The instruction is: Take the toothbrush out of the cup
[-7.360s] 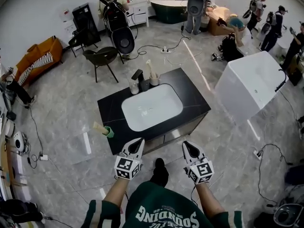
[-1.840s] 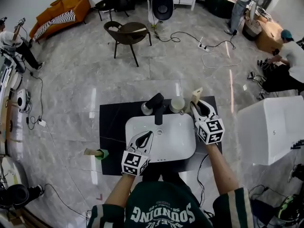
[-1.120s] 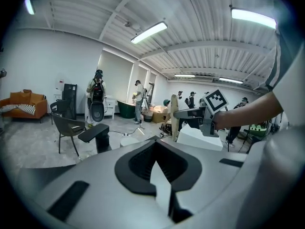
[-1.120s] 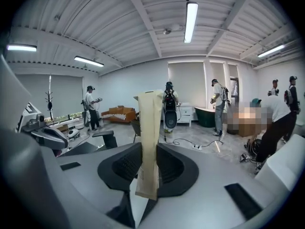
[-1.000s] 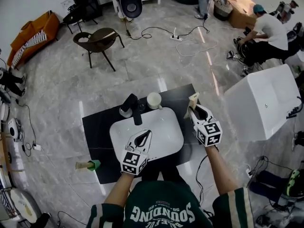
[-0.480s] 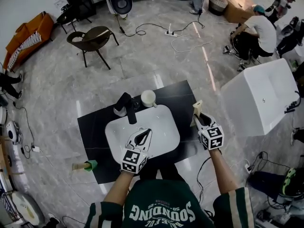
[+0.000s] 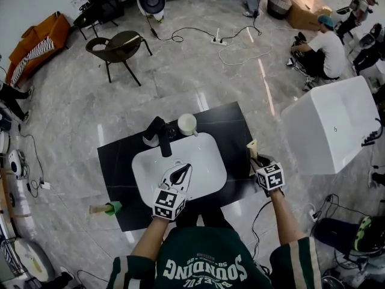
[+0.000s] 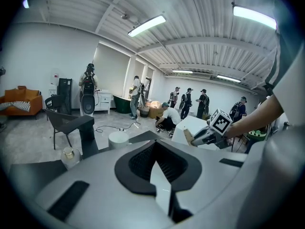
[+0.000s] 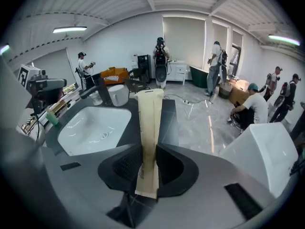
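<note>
My right gripper (image 7: 257,159) is shut on a toothbrush in a beige paper wrapper (image 7: 252,147), held at the right edge of the black counter (image 7: 120,161). In the right gripper view the wrapper (image 9: 148,128) runs straight out between the pads of that gripper (image 9: 148,159). The white cup (image 7: 187,124) stands behind the sink, next to the black faucet (image 7: 160,136), well apart from the toothbrush. My left gripper (image 7: 183,169) hovers over the front of the white sink (image 7: 204,161), shut and holding nothing. In the left gripper view the cup (image 8: 117,138) and the right gripper (image 8: 202,136) both show.
A green holder with a beige wrapped item (image 7: 107,208) lies at the counter's front left corner. A small bottle (image 8: 70,155) stands left of the faucet. A large white tub (image 7: 334,125) is close on the right. Cables, a chair (image 7: 120,46) and several people fill the floor beyond.
My right gripper has carried the wrapped toothbrush away from the cup, down and toward the counter's right front edge, tipping downward. The left gripper has stayed over the sink.
</note>
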{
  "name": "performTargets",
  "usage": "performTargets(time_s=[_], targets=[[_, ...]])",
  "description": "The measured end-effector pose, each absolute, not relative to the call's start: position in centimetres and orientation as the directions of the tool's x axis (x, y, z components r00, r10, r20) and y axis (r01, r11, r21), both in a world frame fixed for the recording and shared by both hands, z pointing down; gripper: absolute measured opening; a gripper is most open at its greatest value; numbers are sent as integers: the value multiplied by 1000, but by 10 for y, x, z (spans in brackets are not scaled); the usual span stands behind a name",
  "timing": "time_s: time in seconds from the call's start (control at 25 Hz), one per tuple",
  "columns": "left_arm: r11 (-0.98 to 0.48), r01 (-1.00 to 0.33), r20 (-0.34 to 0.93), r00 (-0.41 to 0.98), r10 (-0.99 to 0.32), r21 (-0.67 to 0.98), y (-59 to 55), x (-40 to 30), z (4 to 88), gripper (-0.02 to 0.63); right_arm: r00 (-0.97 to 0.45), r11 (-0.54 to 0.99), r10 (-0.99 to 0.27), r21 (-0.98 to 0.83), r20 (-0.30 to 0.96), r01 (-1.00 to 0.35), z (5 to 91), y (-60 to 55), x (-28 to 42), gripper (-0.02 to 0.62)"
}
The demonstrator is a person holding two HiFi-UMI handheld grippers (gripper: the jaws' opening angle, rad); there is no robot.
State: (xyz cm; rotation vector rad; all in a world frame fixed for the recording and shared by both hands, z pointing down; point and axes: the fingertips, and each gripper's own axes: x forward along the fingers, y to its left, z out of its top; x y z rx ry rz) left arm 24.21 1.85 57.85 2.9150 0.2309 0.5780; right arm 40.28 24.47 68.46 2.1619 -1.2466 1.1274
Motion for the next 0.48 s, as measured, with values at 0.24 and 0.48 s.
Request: performTargets(time_s=[0.24,0.48], targets=[[-979,88,380,913,152,182,15,236,583,9,224,-555,-450,-75,865,-828,721,258,407,104],[-984,45,394,912,111,173,10,228,585,9,214,-566,-423,-72,880,-822,739,257,416,104]])
